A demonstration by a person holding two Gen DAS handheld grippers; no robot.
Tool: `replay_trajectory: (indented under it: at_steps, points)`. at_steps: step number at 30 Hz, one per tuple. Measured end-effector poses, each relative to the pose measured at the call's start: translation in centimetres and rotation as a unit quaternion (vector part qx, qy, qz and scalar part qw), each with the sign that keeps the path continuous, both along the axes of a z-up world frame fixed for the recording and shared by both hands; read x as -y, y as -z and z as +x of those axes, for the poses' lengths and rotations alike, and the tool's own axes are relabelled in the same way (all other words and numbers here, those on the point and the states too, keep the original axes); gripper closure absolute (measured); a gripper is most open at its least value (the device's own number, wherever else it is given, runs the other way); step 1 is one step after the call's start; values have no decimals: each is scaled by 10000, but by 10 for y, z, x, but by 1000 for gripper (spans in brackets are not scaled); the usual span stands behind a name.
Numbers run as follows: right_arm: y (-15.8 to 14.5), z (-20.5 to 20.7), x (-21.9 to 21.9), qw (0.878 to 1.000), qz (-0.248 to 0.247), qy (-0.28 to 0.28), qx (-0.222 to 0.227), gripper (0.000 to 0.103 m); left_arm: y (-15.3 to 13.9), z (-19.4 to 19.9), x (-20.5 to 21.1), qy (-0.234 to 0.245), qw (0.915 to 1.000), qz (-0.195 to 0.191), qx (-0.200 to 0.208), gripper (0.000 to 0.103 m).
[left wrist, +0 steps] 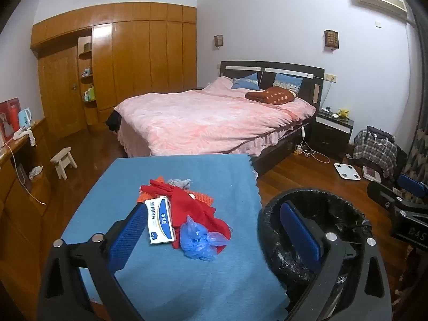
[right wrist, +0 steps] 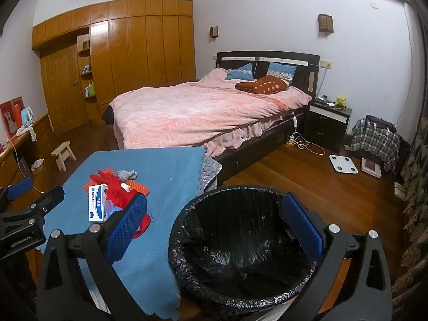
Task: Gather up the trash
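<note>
Your bin (right wrist: 240, 243), lined with a black bag (right wrist: 230, 264), stands on the floor just right of the blue-clothed table (left wrist: 171, 281); nothing clear shows inside it. The trash lies mid-table: a white-and-blue box (left wrist: 160, 220) with print too small to read, a blue plastic bag (left wrist: 198, 239) touching it, and a red cloth (left wrist: 187, 200) under both. Your left gripper (left wrist: 214, 230) and right gripper (right wrist: 219, 227) both hover with jaws spread wide, holding nothing.
</note>
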State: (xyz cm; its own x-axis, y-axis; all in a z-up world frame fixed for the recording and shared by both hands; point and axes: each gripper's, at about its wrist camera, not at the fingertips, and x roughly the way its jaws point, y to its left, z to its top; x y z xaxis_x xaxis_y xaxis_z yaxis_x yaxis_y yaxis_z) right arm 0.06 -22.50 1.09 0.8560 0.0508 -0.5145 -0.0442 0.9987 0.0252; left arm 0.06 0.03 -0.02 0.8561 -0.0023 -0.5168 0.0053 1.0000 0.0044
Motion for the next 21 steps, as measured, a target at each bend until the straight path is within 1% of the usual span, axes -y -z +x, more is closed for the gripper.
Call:
replay_trajectory:
  at_steps: [10,20,21]
  points:
    - [0,-1,-1,10000,-6,5,24,5,-1,2,-1,-22,10000,30,56,6]
    - [1,-2,0,10000,9,5,42,5,-13,-5,-4,-18,9999,43,112,6]
    - [1,-2,-1,10000,6,4,46,5,-10,-6,-2,-34,9999,48,128,6]
